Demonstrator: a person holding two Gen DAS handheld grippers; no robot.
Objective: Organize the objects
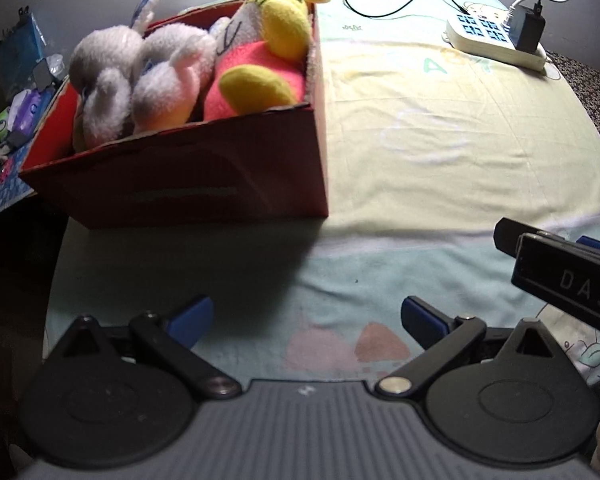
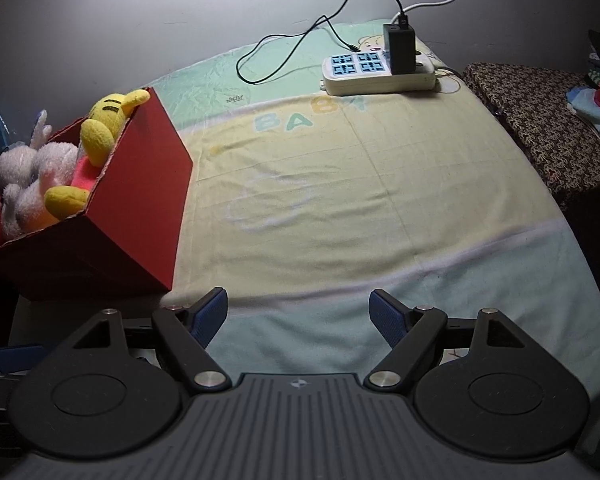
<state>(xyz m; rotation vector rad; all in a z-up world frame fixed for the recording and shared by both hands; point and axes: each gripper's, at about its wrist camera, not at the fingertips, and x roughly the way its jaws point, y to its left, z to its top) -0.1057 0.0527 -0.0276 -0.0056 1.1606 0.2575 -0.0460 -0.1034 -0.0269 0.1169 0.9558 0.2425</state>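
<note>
A red cardboard box (image 1: 204,172) (image 2: 140,184) stands on the left of a blanket-covered surface. Inside lie a yellow and pink plush toy (image 1: 268,52) (image 2: 96,128) and a fluffy white plush (image 1: 140,76) (image 2: 28,184), both poking above the rim. My left gripper (image 1: 306,320) is open and empty, low over the blanket in front of the box. My right gripper (image 2: 298,316) is also open and empty, to the right of the box. The right gripper's body (image 1: 568,272) shows at the right edge of the left wrist view.
A white power strip (image 1: 496,40) (image 2: 376,70) with a black charger and trailing cables (image 2: 300,40) rests at the far end of the baby blanket (image 2: 340,184). A dark patterned stool or seat (image 2: 540,128) stands on the right. Assorted clutter (image 1: 16,92) sits left of the box.
</note>
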